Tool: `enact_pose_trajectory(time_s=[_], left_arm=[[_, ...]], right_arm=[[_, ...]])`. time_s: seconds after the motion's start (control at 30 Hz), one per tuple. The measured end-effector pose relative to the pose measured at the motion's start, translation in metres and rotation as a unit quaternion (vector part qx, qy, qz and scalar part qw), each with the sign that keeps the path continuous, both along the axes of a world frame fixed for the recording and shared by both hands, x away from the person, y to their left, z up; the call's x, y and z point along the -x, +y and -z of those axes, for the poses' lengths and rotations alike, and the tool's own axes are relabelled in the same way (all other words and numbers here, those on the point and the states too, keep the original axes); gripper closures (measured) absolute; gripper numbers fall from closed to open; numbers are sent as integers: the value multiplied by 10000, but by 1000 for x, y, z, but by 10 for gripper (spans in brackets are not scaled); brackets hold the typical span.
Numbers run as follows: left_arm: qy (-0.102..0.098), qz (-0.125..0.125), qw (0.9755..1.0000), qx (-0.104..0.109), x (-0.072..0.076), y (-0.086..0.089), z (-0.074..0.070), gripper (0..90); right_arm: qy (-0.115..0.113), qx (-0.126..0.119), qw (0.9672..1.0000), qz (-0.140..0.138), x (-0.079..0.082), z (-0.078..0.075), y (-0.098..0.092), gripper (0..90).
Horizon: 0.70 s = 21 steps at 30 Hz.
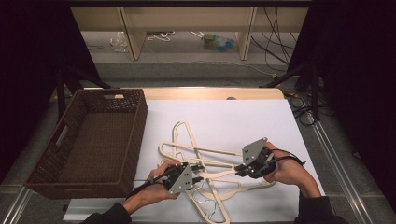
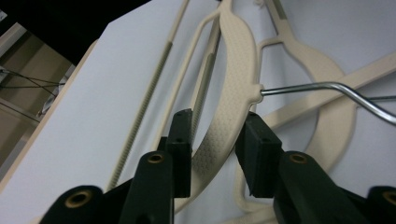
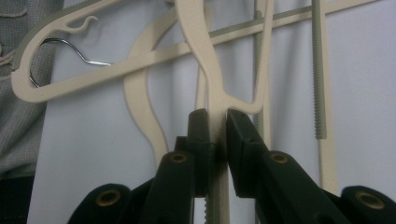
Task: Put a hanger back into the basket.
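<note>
Right tongs (image 3: 215,128) pinching cream plastic hanger (image 3: 205,56), steadying it; left tongs (image 2: 215,140) spread astride textured hanger shoulder (image 2: 233,93), unpinched, for two-point lift.

Lab recording booth, black curtains (image 1: 28,56), white-covered table (image 1: 224,116), loose cables (image 1: 275,42), bare shelving (image 1: 187,23)

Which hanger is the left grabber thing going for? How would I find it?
Start at the brown basket and look right, to the cream hangers heaped on the white table. The left hand-held gripper straddles one hanger: its broad arm is dimpled all over, unlike its smooth neighbours.
</note>
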<state>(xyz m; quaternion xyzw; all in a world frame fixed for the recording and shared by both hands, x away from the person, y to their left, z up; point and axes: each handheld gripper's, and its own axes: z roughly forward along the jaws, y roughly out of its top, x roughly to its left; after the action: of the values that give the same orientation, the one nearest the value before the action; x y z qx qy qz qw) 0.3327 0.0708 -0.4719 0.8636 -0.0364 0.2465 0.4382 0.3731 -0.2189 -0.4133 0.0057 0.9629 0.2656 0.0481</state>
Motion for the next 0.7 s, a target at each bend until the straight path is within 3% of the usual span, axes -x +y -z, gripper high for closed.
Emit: enact_pose_trajectory(time_s=[0.1, 0.13, 0.23, 0.47, 0.5, 0.53, 0.57, 0.6, 0.63, 0.67, 0.7], left_arm=[[-172, 109, 9998, -29, -1, 0, -7, 718], [-240, 194, 9995, 43, -2, -1, -15, 761], [-368, 367, 9985, -171, -2, -5, -27, 803], [-321, 406, 9986, -90, -8, -12, -44, 853], [-271, 363, 9990, -9, -9, -13, -48, 858], [-117, 239, 9996, 39, -13, -13, -55, 859], [-117, 239, 9996, 39, -13, -13, -55, 859], [102, 128, 9998, 93, -18, -12, -58, 858], [102, 128, 9998, 93, -18, -12, -58, 858], [213, -41, 9996, 192, -24, -10, -61, 859], [213, -41, 9996, 192, -24, -10, -61, 859]], right_arm=[[34, -50, 10000, 2, -1, 0, -2, 810], [77, -56, 9999, 38, -1, 1, -4, 815], [69, -79, 9999, 95, -3, 3, -6, 823], [-107, -334, 9983, 458, -3, -10, -16, 781], [-201, -419, 9971, 608, -3, -13, -18, 737], [-355, -622, 9932, 914, -3, -23, -20, 678], [-355, -622, 9932, 914, -3, -23, -20, 678], [-606, -776, 9883, 1166, -1, -34, -22, 596], [-763, -894, 9840, 1339, 0, -39, -23, 574], [-823, -971, 9817, 1413, 0, -45, -24, 535], [-823, -971, 9817, 1413, 0, -45, -24, 535]])
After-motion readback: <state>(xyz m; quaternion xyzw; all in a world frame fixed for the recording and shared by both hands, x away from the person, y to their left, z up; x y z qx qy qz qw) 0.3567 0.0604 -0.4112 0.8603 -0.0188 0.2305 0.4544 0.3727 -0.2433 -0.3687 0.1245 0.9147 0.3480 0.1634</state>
